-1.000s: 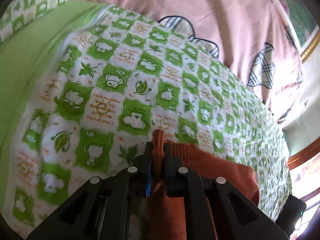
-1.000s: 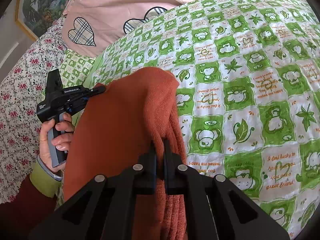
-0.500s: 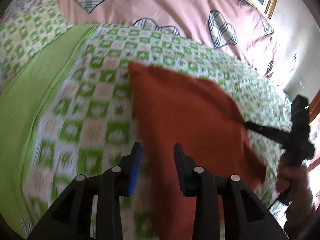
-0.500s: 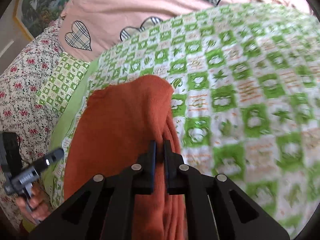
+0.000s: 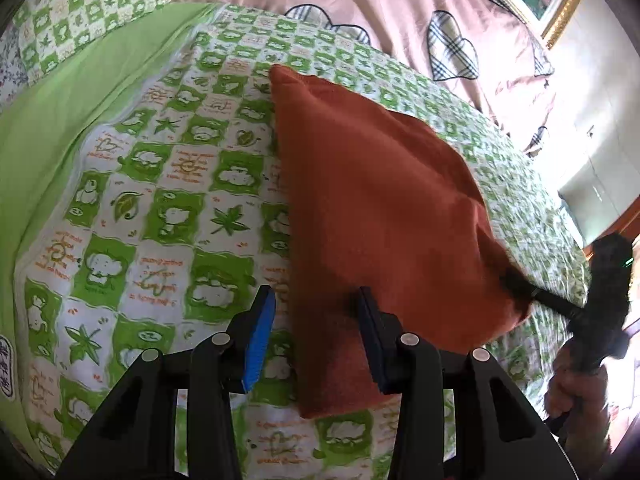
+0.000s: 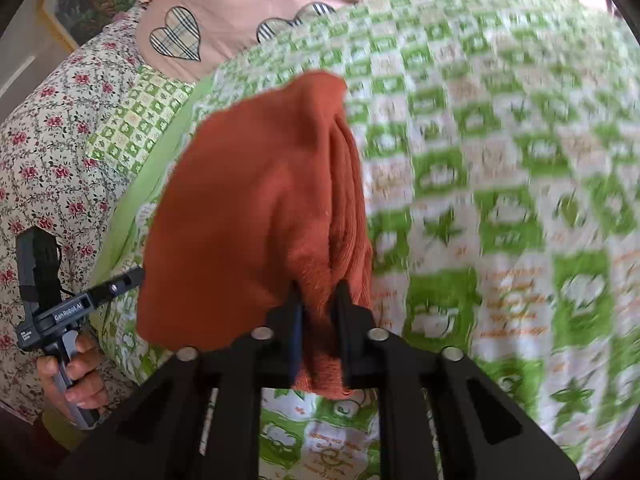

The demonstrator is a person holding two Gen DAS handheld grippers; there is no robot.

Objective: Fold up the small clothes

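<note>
**One corner freed, one corner held: laying the fold down flat**

The rust-orange knitted garment (image 5: 372, 208) lies on the bed's green-and-white checked quilt with cartoon prints (image 5: 160, 200); its edge at 3 o'clock in the left wrist view is lifted off the quilt. The left gripper (image 5: 316, 340) has its jaws spread and opening, the garment's near edge lying between them but unpressed by either pad. The right gripper (image 6: 318, 308) has its jaws nearly together, pinching a bunched fold of the knit.

To do this step well, I judge the right gripper should carry its corner low and let it settle before letting go, so the layers land square on each other and do not slump. The left gripper would do best to draw clear of the cloth without snagging the near edge, then find the next corner.

Counted:
- One garment
- Two grippers, each in one hand; left hand (image 6: 74, 376), right hand (image 5: 576, 392)
- One pink cover with plaid hearts (image 5: 380, 4) at 12 o'clock
- One floral cloth (image 6: 44, 152) at 9 o'clock in the right wrist view
</note>
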